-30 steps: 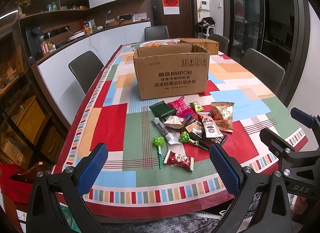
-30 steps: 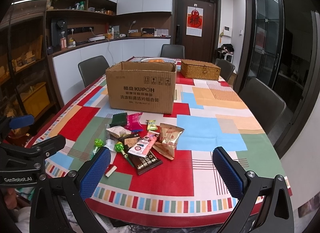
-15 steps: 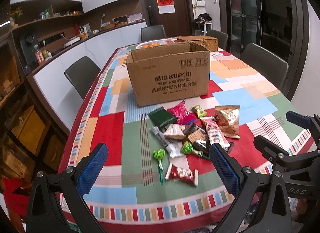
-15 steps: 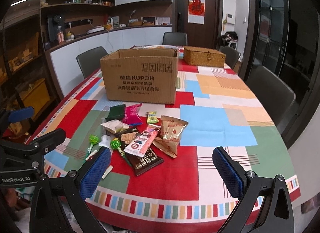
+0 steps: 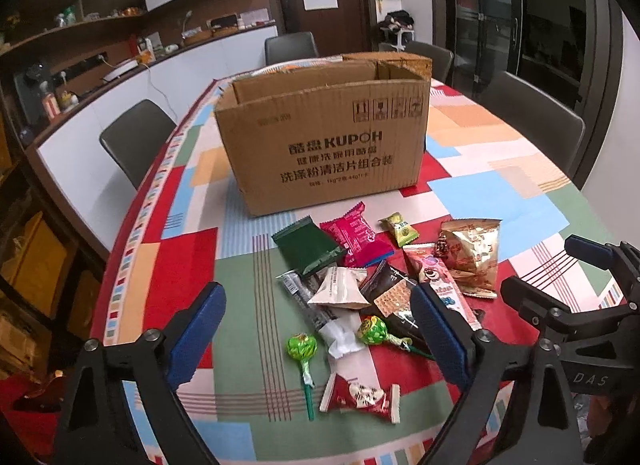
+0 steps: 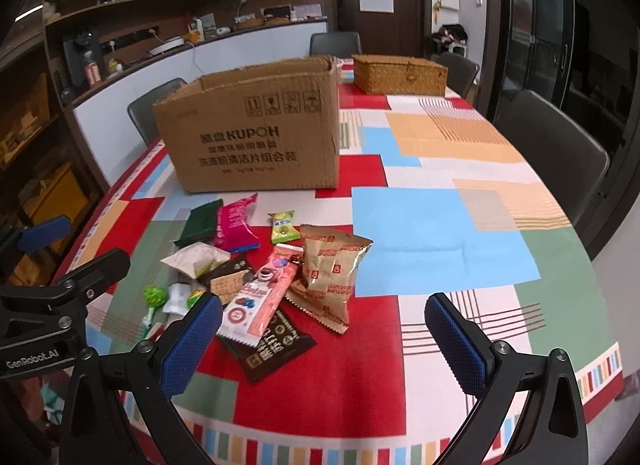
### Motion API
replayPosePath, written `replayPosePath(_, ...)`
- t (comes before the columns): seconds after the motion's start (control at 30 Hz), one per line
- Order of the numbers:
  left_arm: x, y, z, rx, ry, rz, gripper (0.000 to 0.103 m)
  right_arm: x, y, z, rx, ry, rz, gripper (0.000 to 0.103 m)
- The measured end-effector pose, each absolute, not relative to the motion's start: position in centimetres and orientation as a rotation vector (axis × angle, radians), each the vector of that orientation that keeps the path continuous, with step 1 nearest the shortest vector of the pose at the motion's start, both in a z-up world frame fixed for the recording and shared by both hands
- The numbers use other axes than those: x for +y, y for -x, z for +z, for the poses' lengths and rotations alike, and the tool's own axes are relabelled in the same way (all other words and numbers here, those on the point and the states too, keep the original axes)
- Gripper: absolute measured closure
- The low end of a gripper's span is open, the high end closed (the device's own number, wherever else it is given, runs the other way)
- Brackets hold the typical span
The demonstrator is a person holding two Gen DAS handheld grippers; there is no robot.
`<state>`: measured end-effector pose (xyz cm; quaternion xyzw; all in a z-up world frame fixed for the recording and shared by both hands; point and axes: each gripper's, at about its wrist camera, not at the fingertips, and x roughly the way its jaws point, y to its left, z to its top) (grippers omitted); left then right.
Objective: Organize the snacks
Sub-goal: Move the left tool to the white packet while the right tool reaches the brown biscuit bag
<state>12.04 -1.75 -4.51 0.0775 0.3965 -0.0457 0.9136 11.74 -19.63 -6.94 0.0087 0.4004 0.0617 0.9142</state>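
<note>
Left gripper (image 5: 318, 335) w/ jaws apart and just narrowing, nothing pinched, hangs over the lollipops (image 5: 302, 349) low-centre of its view; right gripper (image 6: 320, 339) wide open, empty, lower centre. Task looks barely begun: the snacks (image 6: 276, 265) all lie loose mid-frame on the tablecloth (image 6: 440, 233), in front of the cardboard box (image 6: 256, 133) at upper centre. All packets left to sort, prob into the box.

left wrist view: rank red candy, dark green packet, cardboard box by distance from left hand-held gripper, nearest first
1. red candy: bottom, between the open fingers of the left hand-held gripper.
2. dark green packet: mid-table, behind the pile.
3. cardboard box: farthest, behind all snacks.
</note>
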Motion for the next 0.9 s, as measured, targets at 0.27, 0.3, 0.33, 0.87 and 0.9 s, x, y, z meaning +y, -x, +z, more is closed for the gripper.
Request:
replayPosePath(0.27,-2.2,-15.1,-7.0,0.882,-0.172,-0.124,0.021,-20.0,-15.1,-9.4,0.902,-0.069,0.132,0.007)
replayPosePath(0.3,-2.2,-15.5,-7.3,0.894,-0.170,-0.130,0.023,-20.0,-15.6,-9.8,0.914,-0.079,0.135,0.009)
replayPosePath(0.33,-2.3,-15.9,-7.7,0.905,-0.171,-0.132,0.024,-20.0,-16.0,-10.1,0.923,-0.086,0.138,0.010)
replayPosePath(0.87,-2.7,-19.3,-11.7,1.036,-0.127,-0.200,0.054,-20.0,-18.7,-13.2,1.027,-0.130,0.157,0.041)
replayPosePath(0.9,-2.7,-19.4,-12.0,1.047,-0.118,-0.205,0.057,-20.1,-18.7,-13.4,1.030,-0.130,0.158,0.043)
